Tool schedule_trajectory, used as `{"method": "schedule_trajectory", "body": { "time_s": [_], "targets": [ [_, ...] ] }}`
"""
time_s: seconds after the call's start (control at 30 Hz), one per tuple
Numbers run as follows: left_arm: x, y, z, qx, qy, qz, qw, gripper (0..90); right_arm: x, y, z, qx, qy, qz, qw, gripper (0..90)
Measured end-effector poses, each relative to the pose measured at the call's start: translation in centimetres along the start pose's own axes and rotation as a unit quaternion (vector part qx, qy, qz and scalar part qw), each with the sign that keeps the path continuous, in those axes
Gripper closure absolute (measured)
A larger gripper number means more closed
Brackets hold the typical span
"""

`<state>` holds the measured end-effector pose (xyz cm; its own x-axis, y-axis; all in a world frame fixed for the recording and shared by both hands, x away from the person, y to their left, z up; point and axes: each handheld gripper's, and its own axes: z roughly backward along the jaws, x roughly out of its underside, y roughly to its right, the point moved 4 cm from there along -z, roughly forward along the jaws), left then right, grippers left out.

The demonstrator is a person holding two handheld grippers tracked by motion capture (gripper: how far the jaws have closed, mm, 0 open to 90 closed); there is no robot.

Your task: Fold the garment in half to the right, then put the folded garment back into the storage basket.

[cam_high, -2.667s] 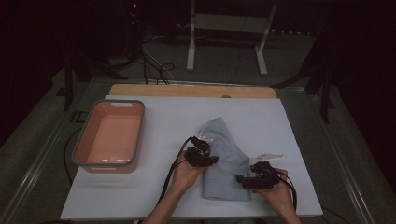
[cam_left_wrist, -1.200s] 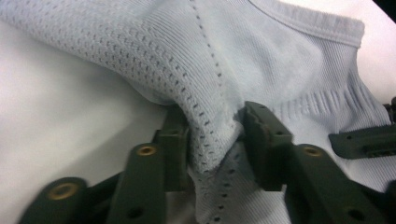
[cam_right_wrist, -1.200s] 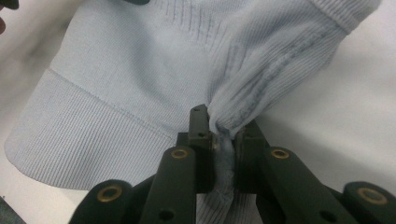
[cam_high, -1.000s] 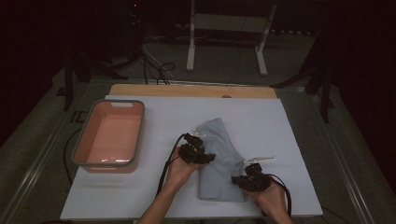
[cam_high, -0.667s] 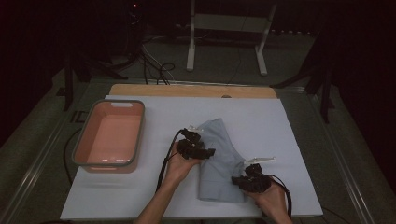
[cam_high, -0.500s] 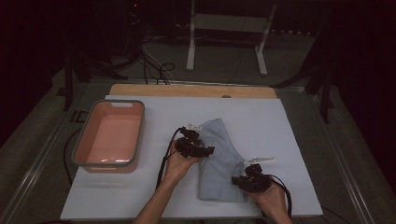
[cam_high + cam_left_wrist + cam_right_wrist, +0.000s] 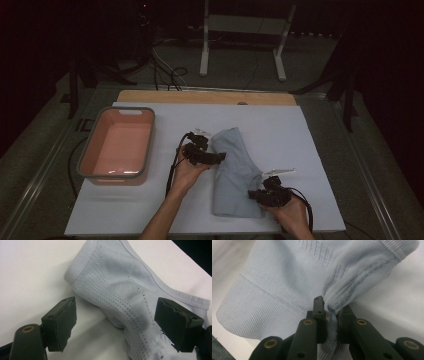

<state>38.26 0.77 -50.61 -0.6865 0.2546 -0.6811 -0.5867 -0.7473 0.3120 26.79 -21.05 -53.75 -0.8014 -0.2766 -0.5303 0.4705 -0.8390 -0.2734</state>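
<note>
Pale blue knit garment (image 7: 235,172) is laid folded on the white board (image 7: 310,130), at 6 o'clock from board centre. Its near corner is pinched tight by the right gripper (image 7: 331,315), likely as an anchor. Left gripper (image 7: 117,325) at the garment's 9 o'clock edge: jaws have just been opening, now wide, fabric between but unpressed, apparently released. Pink tub (image 7: 118,145) sits at 9 o'clock, well apart.

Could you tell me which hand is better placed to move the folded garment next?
Probably the right: its tool is shut on the pale blue knitted garment, while the left tool, jaws just opened, grips nothing.
</note>
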Motion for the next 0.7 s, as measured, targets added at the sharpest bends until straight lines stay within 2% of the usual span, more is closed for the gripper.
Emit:
{"method": "schedule_trajectory", "body": {
  "time_s": [0.43, 0.7],
  "targets": [
    [-1.2, -1.5, 0.5, -0.015, 0.021, 0.010, 0.9996, 20.2, 0.0, 0.0, 0.0, 0.000, 0.000, 0.001, 1.0000, 81.0],
    [-1.6, -2.2, -0.1, -0.021, 0.020, 0.015, 0.9995, 20.7, 0.0, 0.0, 0.0, -0.001, 0.000, 0.000, 1.0000, 81.0]
  ]
}}
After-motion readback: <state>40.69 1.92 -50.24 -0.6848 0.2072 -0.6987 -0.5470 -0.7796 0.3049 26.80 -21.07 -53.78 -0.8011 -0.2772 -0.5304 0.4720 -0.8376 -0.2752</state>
